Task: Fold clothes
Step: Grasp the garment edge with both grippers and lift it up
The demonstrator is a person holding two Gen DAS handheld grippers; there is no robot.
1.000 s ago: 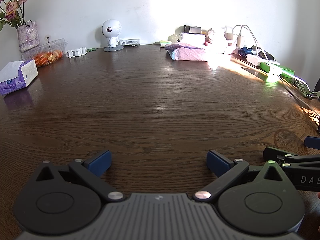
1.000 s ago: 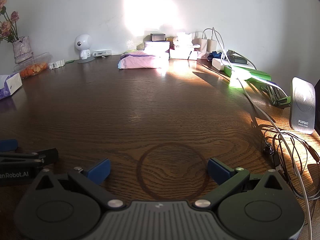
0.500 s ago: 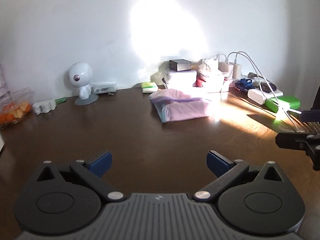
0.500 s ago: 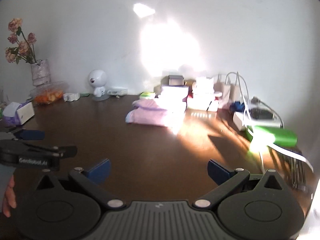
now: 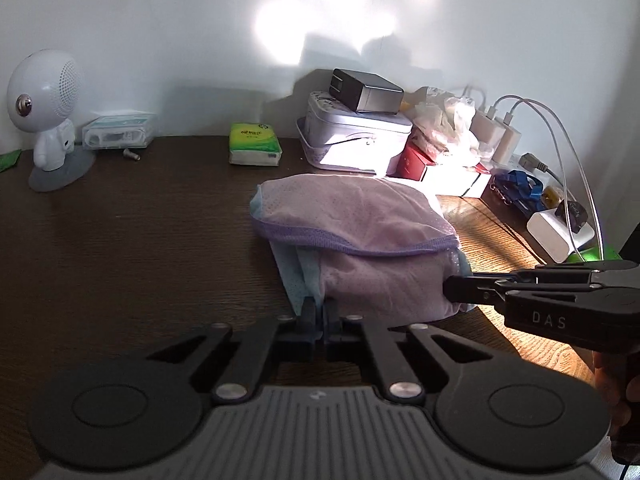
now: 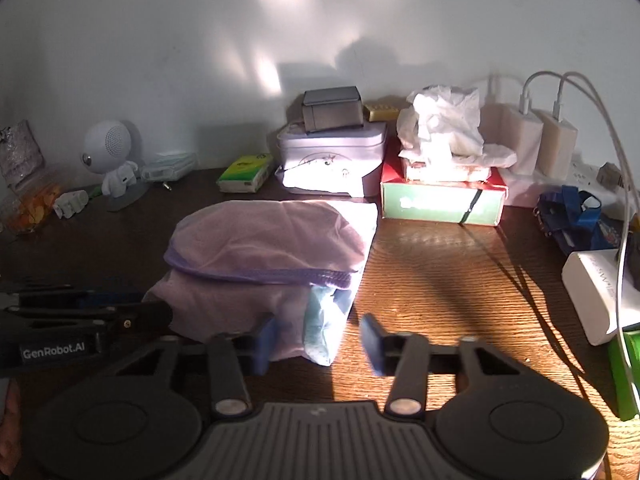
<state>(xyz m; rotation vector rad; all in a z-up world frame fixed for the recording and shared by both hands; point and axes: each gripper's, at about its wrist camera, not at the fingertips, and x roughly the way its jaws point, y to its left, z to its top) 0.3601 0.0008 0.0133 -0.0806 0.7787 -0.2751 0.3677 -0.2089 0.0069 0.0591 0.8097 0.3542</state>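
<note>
Folded pink mesh garment (image 5: 356, 240) is lying on the dark wooden table (image 5: 120, 248). Left gripper (image 5: 319, 312) is pinching its near edge; right gripper (image 6: 316, 340) is closing around the blue corner (pads not yet pressing). Risk: uneven pulls undoing the folds.

From my feeds, hard sunlight enters from the right, burning out a patch of the bench (image 6: 432, 264) and the tissue box (image 6: 440, 200), with soft bright blotches on the wall (image 5: 280, 40). The left half of the bench sits in deep shadow. Both views bow at the edges, with dark corners. My right tongs' (image 6: 318, 340) pads smear with motion blur.
</note>
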